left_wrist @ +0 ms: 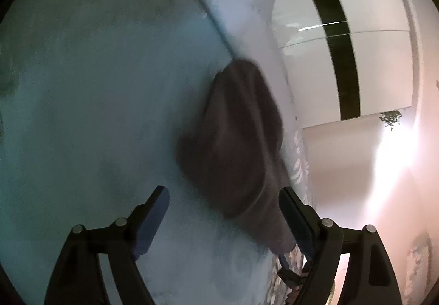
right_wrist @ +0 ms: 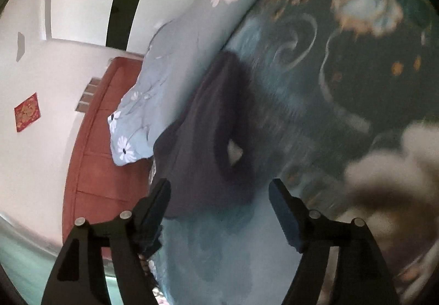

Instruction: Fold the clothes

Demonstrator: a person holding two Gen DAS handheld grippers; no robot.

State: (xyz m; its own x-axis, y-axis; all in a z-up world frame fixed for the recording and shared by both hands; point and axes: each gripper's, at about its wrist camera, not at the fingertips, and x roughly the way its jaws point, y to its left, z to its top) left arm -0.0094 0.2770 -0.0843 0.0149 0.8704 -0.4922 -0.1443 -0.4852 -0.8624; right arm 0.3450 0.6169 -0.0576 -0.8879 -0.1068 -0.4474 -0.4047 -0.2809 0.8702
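Looking along your left tongs (left_wrist: 223,200), you see them spread wide with nothing clamped; the dark garment (left_wrist: 236,137) lies bunched on the bed (left_wrist: 96,113), its near end beside the right-hand finger. Your right tongs (right_wrist: 219,195) gape wide too, holding nothing, the same garment (right_wrist: 208,135) lying just past their tips beside a flowered pillow (right_wrist: 153,102). Both views are blurred.

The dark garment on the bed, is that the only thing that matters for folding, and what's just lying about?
Part of the job:
- dark garment, bunched on the teal bedspread
- left gripper, fingers apart, nothing held
- right gripper, fingers apart, nothing held

Just lying about:
- pale blue flowered quilt
- red door
- red wall decoration
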